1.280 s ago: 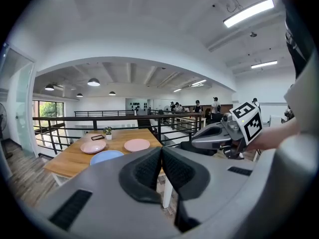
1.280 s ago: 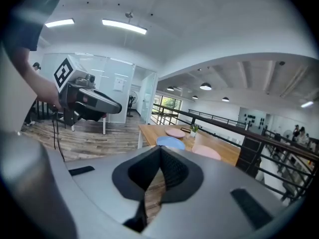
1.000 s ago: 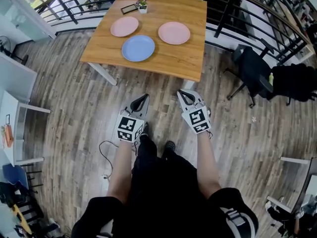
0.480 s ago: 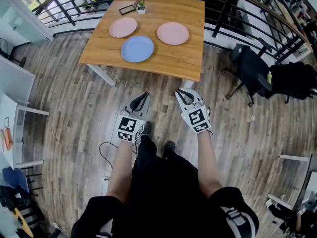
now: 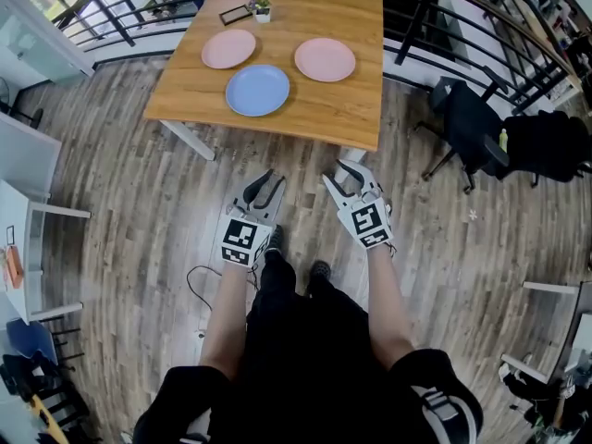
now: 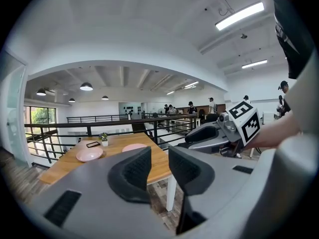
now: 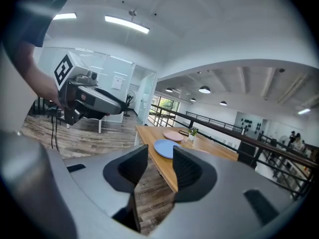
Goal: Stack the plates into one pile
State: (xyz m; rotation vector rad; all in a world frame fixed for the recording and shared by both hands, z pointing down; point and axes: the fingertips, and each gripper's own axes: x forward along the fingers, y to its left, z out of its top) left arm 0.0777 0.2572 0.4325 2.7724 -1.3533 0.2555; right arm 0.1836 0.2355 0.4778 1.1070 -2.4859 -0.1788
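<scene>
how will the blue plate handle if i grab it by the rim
The blue plate looks rigid and shallow, so it probably won't flex. Its smooth rim may slip in a pinch. Lying flat on the table, it should slide, not roll or tip.

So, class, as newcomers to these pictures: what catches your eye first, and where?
On the wooden table at the top of the head view lie a blue plate, nearest, and behind it a left pink plate and a right pink plate, all apart. Below, over the plank floor, the left tongs and right tongs point toward it, empty, their jaws having just been opening.
</scene>
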